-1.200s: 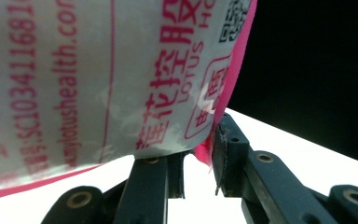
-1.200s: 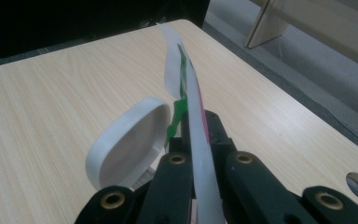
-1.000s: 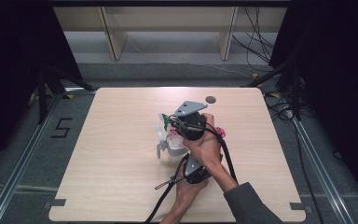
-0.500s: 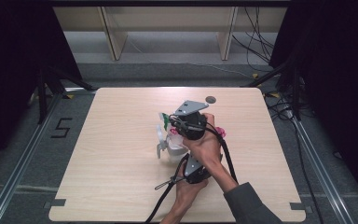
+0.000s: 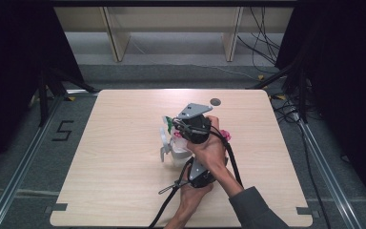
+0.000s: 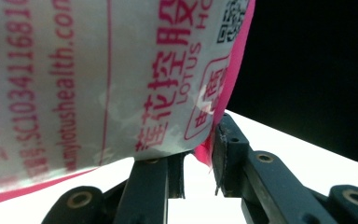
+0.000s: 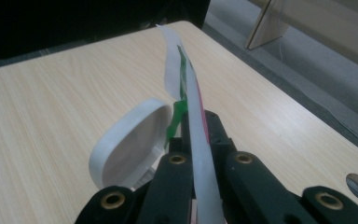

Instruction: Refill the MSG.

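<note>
A white packet [image 6: 121, 70] with pink print and a pink edge hangs in front of my left gripper [image 6: 200, 163], whose jaws pinch its lower pink corner. In the high view the left gripper [image 5: 199, 174] sits low at the table's middle, partly under the other hand. My right gripper [image 5: 177, 127], under its grey plate, is shut on the packet's thin far edge [image 7: 191, 93], where green print shows. The packet [image 5: 167, 124] stretches between both grippers above the table. A white round container [image 7: 130, 140] with a clear body [image 5: 174, 149] lies under the right gripper.
The wooden table [image 5: 119, 157] has a round hole [image 5: 215, 101] near its far edge. Wooden shelf legs [image 5: 116, 38] stand beyond the table. Black cables [image 5: 271, 43] trail on the floor at the back right, and metal rails run along both sides.
</note>
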`<state>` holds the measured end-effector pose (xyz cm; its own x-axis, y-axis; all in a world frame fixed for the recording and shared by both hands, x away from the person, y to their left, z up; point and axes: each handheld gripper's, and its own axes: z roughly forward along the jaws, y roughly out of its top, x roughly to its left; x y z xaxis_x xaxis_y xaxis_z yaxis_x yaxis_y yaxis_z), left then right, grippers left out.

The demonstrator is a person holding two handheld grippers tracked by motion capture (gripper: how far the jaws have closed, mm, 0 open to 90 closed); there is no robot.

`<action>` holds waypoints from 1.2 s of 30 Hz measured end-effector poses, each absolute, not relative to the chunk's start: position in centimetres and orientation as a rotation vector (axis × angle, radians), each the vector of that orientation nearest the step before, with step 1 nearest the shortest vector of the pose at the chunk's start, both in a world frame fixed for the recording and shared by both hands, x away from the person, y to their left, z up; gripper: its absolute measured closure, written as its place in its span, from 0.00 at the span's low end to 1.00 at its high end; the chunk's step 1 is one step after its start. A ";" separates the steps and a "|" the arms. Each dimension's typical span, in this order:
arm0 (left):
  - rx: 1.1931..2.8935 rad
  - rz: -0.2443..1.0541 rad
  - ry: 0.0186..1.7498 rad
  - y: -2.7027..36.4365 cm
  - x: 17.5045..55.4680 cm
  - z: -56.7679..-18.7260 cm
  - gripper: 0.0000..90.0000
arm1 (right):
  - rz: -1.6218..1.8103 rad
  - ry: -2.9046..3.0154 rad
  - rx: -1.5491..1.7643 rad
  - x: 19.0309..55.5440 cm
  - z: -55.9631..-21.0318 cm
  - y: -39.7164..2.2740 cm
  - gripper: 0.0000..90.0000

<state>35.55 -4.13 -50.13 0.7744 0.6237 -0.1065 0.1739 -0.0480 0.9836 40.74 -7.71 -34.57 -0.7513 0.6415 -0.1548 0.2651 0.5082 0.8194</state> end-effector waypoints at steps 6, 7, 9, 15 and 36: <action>1.597 0.406 0.653 -4.2 35.6 -50.2 0.84 | 1.136 2.314 0.739 40.8 -34.7 -7.6 1.00; 1.605 0.402 0.652 -4.1 35.5 -50.2 0.84 | 1.114 2.324 0.726 40.8 -34.8 -7.5 1.00; 1.595 0.418 0.656 -4.1 35.6 -50.2 0.84 | 1.126 2.325 0.751 40.7 -34.8 -7.5 1.00; 1.596 0.417 0.656 -4.1 35.6 -50.2 0.84 | 1.129 2.317 0.746 40.8 -34.8 -7.5 1.00; 1.609 0.424 0.647 -4.2 35.5 -50.3 0.84 | 1.174 2.298 0.751 40.7 -34.6 -8.2 1.00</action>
